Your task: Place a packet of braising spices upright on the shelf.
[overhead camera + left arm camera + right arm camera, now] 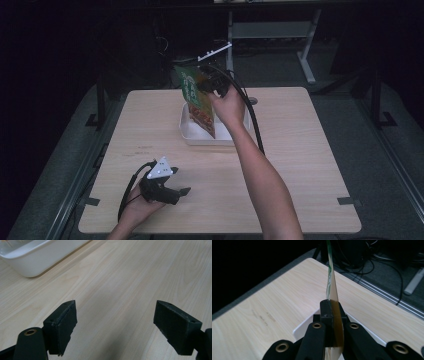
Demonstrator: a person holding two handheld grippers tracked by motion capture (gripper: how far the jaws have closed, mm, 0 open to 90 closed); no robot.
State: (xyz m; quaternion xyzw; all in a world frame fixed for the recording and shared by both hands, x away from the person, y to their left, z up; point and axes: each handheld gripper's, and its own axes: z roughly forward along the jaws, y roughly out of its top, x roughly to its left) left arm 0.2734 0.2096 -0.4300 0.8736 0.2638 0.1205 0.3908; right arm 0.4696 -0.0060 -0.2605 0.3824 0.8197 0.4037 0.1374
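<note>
A flat snack packet (199, 100), green at the top and orange-red below, hangs upright over the white tray (189, 134) at the table's middle back. My right gripper (206, 86) is shut on the packet's upper edge. In the right gripper view the packet (332, 285) stands edge-on, pinched between the jaws, with the tray (305, 327) below. My left gripper (182, 181) rests low over the table's front left, open, nothing between its fingers (62, 325). In the left gripper view the tray's corner (32, 260) lies ahead at upper left.
The light wooden table (300, 150) has bare room right and left of the tray. A black cable (252, 117) trails from the right gripper along the forearm. Dark floor, table legs and cables lie beyond the far edge.
</note>
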